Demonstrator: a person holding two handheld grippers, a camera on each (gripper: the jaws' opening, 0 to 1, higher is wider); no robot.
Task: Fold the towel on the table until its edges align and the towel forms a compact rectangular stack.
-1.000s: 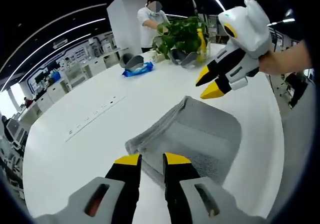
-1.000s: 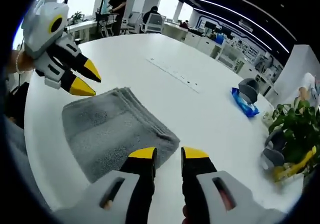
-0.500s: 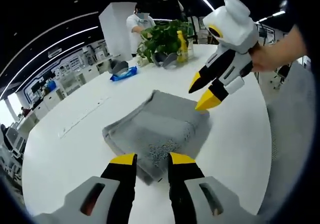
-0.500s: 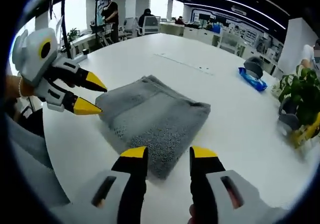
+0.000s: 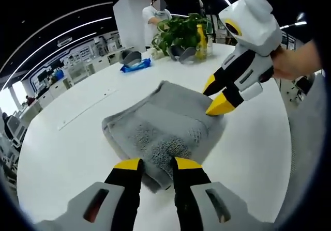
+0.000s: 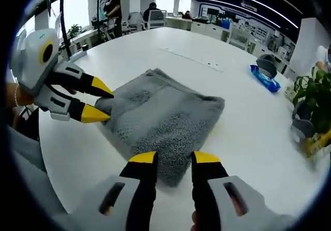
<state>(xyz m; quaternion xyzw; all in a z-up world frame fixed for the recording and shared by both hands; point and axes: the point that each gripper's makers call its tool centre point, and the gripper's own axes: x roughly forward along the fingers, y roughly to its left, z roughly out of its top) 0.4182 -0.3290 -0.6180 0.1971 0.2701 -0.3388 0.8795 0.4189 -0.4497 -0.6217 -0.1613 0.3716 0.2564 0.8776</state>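
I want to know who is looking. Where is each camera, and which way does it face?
Left gripper view: rides on the left gripper, facing over the grey towel toward a plant; the person's hand holds the right gripper.
Right gripper view: rides on the right gripper, facing the towel from the opposite side, left gripper beside it.
Shared: towel, white table, both grippers.

Surface (image 5: 67, 148) is bare white on both sides of the folded towel (image 5: 165, 127), so there's open room to come in from either flank. Left tool (image 5: 154, 165) and right tool (image 6: 173, 158) sit at opposite towel corners, each crowding the other's approach. Far edge is cluttered: potted plant (image 5: 181, 32), yellow bottle (image 5: 200, 41), blue packet (image 5: 135, 65), with a person (image 5: 155, 16) behind.
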